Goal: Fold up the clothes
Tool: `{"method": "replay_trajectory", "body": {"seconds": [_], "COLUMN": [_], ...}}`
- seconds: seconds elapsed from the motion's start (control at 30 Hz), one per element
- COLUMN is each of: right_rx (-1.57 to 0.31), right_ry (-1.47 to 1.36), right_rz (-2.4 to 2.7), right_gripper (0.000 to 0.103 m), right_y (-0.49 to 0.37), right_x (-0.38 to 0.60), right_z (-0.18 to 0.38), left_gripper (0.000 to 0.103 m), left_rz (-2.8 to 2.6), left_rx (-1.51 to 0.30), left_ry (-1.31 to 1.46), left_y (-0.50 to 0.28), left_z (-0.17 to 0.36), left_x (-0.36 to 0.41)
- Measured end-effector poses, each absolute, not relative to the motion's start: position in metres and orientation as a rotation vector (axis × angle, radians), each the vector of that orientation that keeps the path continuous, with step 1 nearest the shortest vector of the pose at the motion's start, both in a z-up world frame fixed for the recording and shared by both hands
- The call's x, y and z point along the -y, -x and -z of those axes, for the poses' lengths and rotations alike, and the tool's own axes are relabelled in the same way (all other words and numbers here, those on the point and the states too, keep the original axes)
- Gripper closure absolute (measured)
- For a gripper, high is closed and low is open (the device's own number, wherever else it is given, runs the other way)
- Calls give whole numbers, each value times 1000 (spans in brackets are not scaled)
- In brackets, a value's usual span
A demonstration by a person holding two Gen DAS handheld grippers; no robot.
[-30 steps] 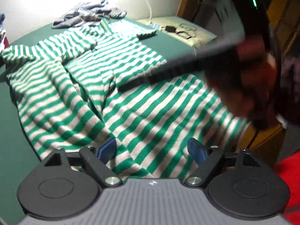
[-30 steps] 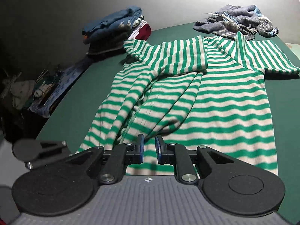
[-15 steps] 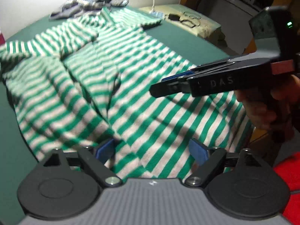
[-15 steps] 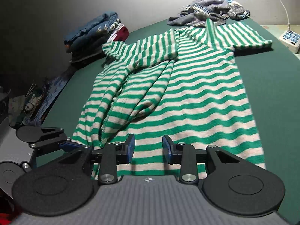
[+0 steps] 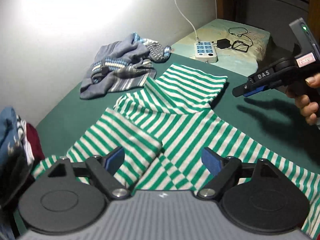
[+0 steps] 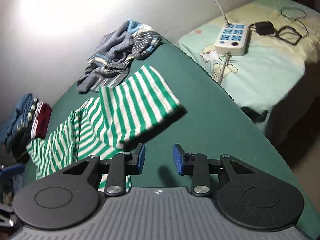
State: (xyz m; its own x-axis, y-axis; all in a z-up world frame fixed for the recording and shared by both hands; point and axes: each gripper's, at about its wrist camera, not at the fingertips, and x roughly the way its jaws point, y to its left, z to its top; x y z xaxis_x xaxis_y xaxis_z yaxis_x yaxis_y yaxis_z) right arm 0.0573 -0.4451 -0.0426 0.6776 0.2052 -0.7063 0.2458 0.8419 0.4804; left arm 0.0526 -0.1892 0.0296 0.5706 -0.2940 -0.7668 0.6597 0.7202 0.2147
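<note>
- Striped shirt (image 5: 180,124), green and white, lies spread on the green tabletop (image 5: 260,104), filling the near and middle part of your left wrist view.
- Its one sleeve (image 5: 192,86) stretches toward the far right and ends short of the table edge; in your right wrist view that sleeve (image 6: 138,98) lies flat just beyond the fingers.
- Another part of the shirt is folded over itself at the near left, making a doubled band (image 5: 128,140) across the body.
- Your left gripper (image 5: 163,161) hangs over the shirt with its jaws spread wide and opening; the blue pads (image 5: 212,161) press on nothing, and striped cloth shows in the gap beneath them.
- Your right gripper (image 6: 159,158) has its jaws part way apart, with only bare green tabletop between them; the shirt's edge lies just to the left of its left finger.
- In the left wrist view your right gripper (image 5: 248,92) is seen from the side at the far right, held by your hand (image 5: 308,104) above the tabletop, just beyond the sleeve's end, casting a shadow on the cloth cover.
- A crumpled blue-grey garment (image 5: 122,68) sits at the far side against the wall, just beside the shirt's collar area.
- A stack of folded clothes (image 5: 18,140) stands at the left edge.
- A white power strip (image 5: 206,51) with its cable rests on the pale bed (image 6: 270,66) to the far right, next to a black charger (image 6: 264,28).
</note>
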Motion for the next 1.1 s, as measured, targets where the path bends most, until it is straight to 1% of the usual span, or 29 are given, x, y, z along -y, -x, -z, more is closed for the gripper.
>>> {"method": "replay_trajectory", "body": {"seconds": [0.1, 0.3, 0.33, 0.37, 0.43, 0.6, 0.77, 0.93, 1.1], "right_rx": [-821, -787, -782, -781, -781, -713, -625, -547, -524], "right_ry": [-662, -720, -719, -713, -680, -586, -272, 35, 205], "right_rz": [58, 91, 95, 103, 106, 40, -94, -262, -345], "right_gripper": [69, 72, 77, 85, 96, 96, 96, 96, 96], "right_y": [-76, -98, -101, -102, -107, -103, -95, -84, -76], "right_x": [454, 463, 464, 463, 463, 460, 428, 389, 367], "right_z": [49, 55, 56, 56, 58, 54, 40, 37, 42], "left_gripper": [15, 12, 12, 13, 16, 17, 17, 17, 17], "left_rz": [616, 625, 623, 622, 619, 662, 711, 710, 686], "left_rx": [-770, -819, -829, -840, -864, -936, -995, -1067, -1105], "left_ry": [-561, -472, -470, -466, -429, -279, -171, -28, -20], "left_y": [-75, -129, -137, -146, -162, -182, -188, -200, -204], "left_z": [-37, -43, -42, -40, -35, -24, -23, -19, -6], "left_x": [213, 240, 244, 249, 258, 274, 281, 272, 276]}}
